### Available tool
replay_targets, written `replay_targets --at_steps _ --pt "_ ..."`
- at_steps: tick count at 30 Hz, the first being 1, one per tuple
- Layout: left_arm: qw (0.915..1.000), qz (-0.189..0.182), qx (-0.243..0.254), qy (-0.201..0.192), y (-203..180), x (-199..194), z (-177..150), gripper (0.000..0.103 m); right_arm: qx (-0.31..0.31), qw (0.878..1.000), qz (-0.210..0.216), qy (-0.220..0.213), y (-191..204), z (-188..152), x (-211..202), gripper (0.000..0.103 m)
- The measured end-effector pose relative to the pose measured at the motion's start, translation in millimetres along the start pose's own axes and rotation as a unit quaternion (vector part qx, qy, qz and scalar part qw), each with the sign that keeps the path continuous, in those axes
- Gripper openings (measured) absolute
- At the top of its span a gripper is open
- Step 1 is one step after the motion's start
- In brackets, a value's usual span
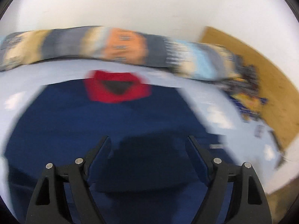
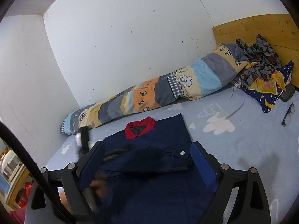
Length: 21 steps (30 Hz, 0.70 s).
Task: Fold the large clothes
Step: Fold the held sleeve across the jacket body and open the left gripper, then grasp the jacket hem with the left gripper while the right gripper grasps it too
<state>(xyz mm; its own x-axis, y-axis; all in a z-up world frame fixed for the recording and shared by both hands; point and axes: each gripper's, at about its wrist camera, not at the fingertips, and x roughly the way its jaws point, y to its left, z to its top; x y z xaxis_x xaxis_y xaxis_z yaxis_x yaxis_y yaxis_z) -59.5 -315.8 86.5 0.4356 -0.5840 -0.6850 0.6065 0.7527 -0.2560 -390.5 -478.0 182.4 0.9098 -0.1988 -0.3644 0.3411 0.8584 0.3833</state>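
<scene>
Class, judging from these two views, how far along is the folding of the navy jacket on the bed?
Done: the jacket lies on the bed, red collar at the far end, a sleeve folded across the front. In hand: nothing; the left gripper and right gripper are open above it. Left: the remaining folds.

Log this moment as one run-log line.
jacket: spread on bed | left claw: open over jacket | right claw: open over jacket

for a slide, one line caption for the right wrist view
Open right claw poised over a navy jacket with a red collar, laid on a pale blue bed.
</scene>
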Motion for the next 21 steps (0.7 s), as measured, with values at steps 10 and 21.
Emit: replay_targets --at_steps 10,21 --pt "0.9828 0.083 -0.159 0.044 205.0 -40.1 -32.6 0.045 0.026 0.999 -0.032 0.021 -20.5 -0.8 15.7 0.096" --pt "0.9858 0.121 -0.115 -0.011 154.3 -149.5 -86.9 0.073 -0.009 0.995 -0.048 0.091 -21.5 -24.0 45.5 0.096"
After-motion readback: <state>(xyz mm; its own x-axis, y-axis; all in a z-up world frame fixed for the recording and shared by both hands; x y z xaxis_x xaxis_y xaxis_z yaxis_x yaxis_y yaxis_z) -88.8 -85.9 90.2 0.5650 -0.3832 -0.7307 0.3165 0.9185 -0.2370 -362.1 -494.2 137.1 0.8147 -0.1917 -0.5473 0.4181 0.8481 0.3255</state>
